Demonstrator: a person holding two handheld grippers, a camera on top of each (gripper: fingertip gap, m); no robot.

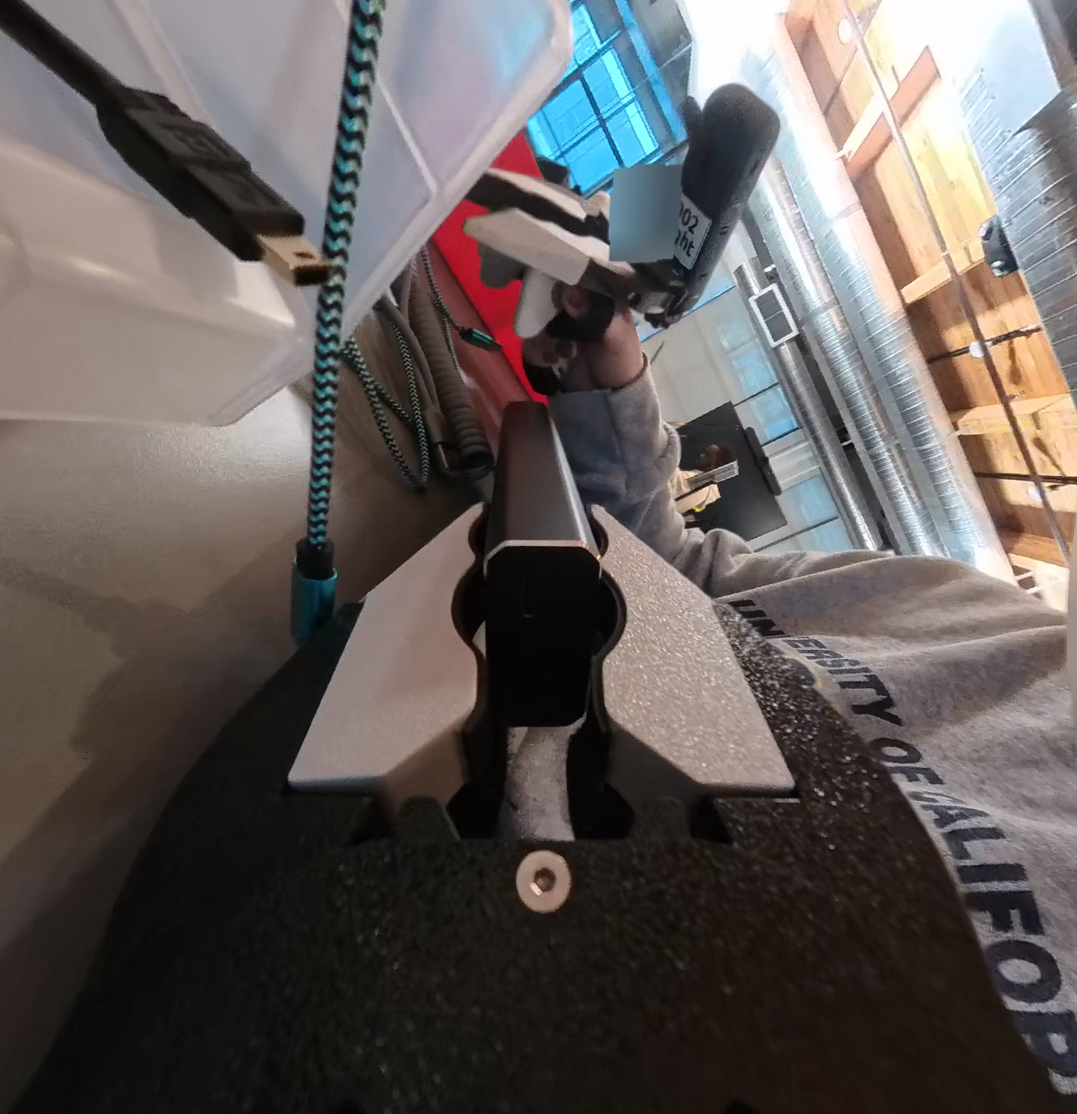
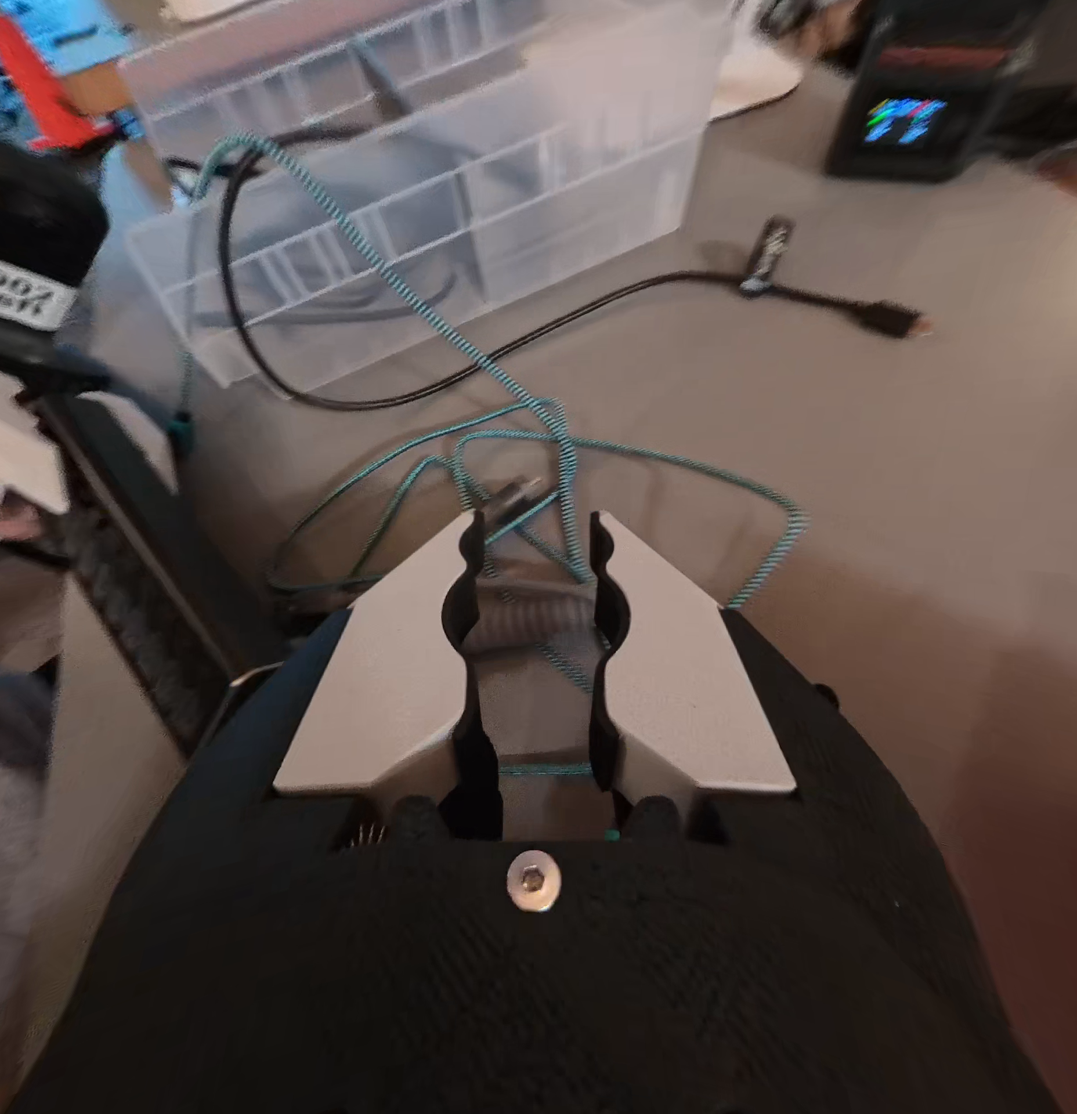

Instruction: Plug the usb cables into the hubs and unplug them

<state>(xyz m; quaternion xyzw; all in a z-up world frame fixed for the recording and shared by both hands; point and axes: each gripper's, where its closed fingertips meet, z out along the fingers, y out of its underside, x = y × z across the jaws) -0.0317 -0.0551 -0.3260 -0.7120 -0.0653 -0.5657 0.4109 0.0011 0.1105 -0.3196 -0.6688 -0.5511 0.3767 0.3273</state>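
So the left gripper [image 1: 539,542] has its fingers clamped on a slim dark grey hub [image 1: 533,494], holding it up off the bench [image 2: 765,422] with one end facing back at the camera. A teal braided cable [image 1: 328,337] hangs right beside it, and its teal connector [image 1: 310,594] sits just next to the hub's side. Looks plugged in there, but honestly the port itself is hidden, so I can't swear to it. A black cable's plug [image 1: 222,181] dangles free near the clear plastic organiser bin [image 1: 439,90], not in anything.

The right gripper [image 2: 536,542] is empty, fingers spread apart, hovering over a tangle of teal cable [image 2: 675,464] on the bench. There's a loose metal plug end [image 2: 515,491] in that pile, just ahead of the fingertips. Another black cable [image 2: 825,301] lies further off, also unplugged.

My read: still pretty early or mid-way. At most one cable is in, several are lying loose, and the right side seems lined up to grab the next plug.
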